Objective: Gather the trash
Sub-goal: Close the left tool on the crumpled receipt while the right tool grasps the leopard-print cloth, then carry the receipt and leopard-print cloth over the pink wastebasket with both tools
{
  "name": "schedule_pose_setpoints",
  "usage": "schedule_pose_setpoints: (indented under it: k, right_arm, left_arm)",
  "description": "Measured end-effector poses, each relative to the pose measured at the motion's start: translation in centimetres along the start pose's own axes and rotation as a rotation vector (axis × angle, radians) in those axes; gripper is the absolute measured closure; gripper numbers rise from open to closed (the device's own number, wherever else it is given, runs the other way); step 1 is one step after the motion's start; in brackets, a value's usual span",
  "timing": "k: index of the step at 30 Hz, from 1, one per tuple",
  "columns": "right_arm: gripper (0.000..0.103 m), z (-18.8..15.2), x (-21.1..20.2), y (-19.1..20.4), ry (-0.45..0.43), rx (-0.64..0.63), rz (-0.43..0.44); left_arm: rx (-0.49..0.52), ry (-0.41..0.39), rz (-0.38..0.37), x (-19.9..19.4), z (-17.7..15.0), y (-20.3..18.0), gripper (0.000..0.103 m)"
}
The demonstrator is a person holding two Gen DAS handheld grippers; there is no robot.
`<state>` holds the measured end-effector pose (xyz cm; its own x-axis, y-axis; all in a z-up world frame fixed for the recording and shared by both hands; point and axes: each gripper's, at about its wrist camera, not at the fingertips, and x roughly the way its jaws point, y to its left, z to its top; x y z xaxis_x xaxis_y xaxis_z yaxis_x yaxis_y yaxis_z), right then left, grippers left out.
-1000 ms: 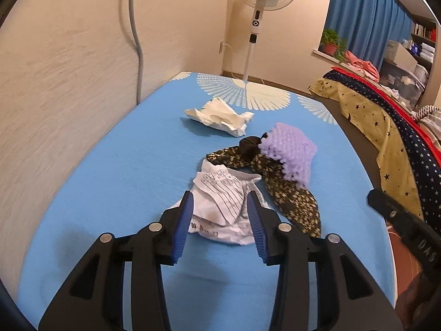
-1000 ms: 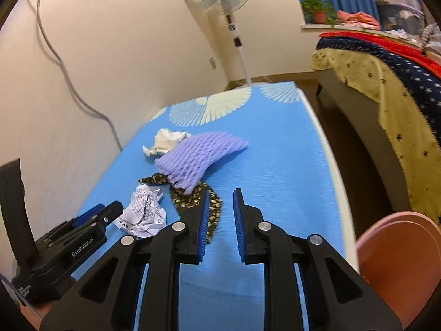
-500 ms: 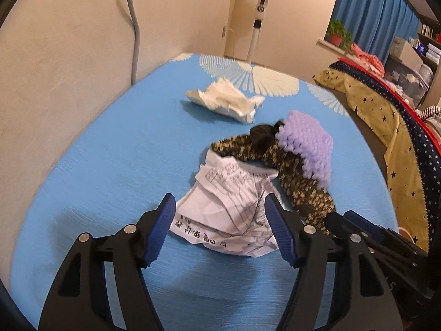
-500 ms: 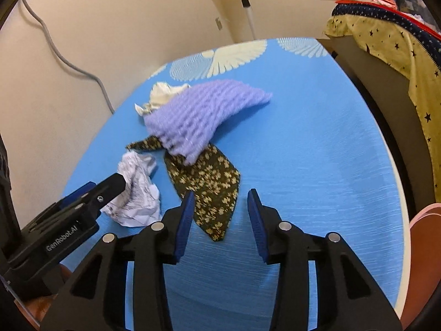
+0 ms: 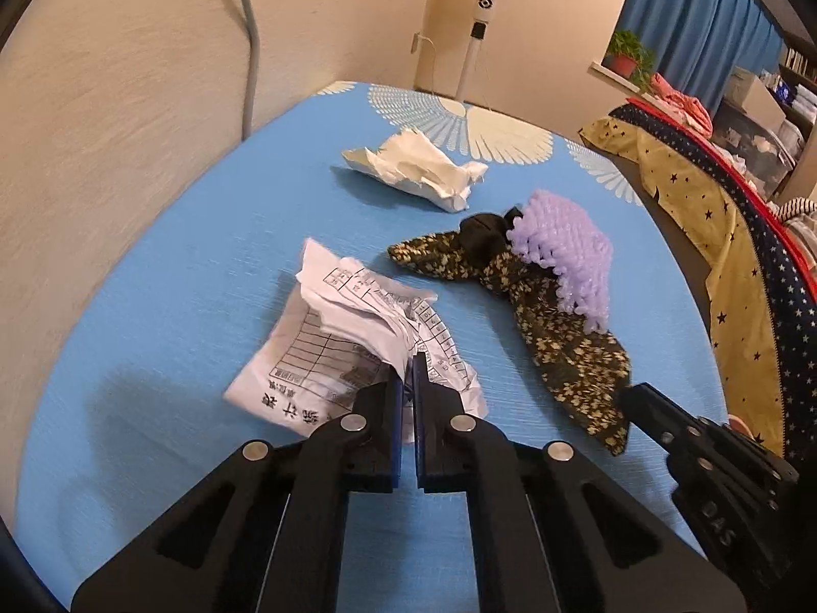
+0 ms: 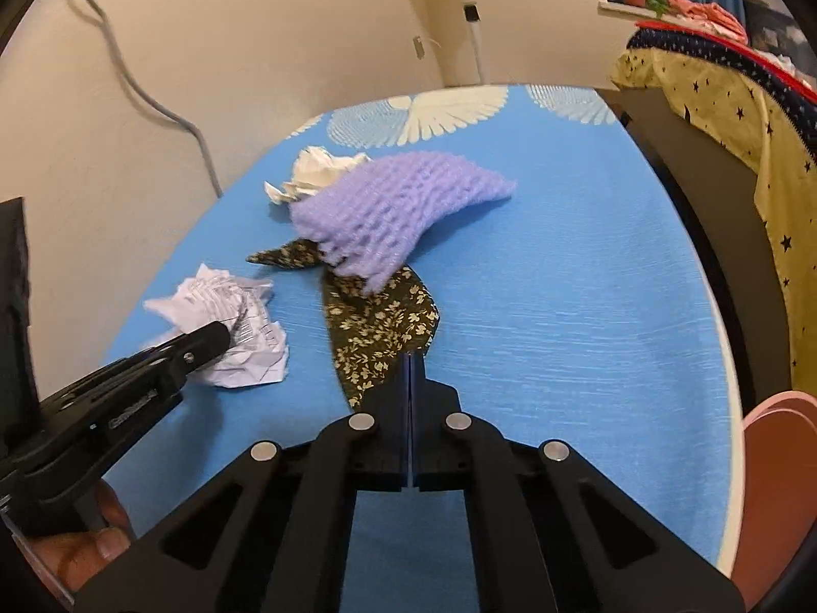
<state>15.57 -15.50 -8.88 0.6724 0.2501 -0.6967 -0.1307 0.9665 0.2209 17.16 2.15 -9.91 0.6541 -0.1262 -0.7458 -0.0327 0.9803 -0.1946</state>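
Both grippers have just snapped shut: the left gripper [image 5: 407,365] now pinches the crumpled paper [image 5: 352,342], ready to lift. The right gripper [image 6: 410,357] has closed at the near edge of the flowered cloth [image 6: 380,327]; whether it caught any fabric I cannot tell.

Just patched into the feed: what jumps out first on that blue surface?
The left claw is shut on the crumpled printed paper at the near left. The right claw is shut on the floral cloth's near tip, with the purple foam net lying on that cloth and a white tissue wad farther back.

Both cameras look down, close, over the blue bed [image 5: 168,306]; both see the crumpled paper [image 5: 357,342] [image 6: 230,327]
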Motion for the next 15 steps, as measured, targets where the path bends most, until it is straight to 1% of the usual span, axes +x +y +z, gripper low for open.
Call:
schedule_pose_setpoints:
  k: [6, 15]
  right_arm:
    - [0.103, 0.1, -4.7, 1.2, -0.06, -0.047, 0.001]
    - [0.103, -0.2, -11.1, 1.5, -0.127, -0.076, -0.001]
  left_arm:
    - [-0.033, -0.045, -0.024, -3.0, 0.0, 0.6, 0.1]
    - [0.022, -0.101, -0.044, -8.4, -0.3, -0.8, 0.1]
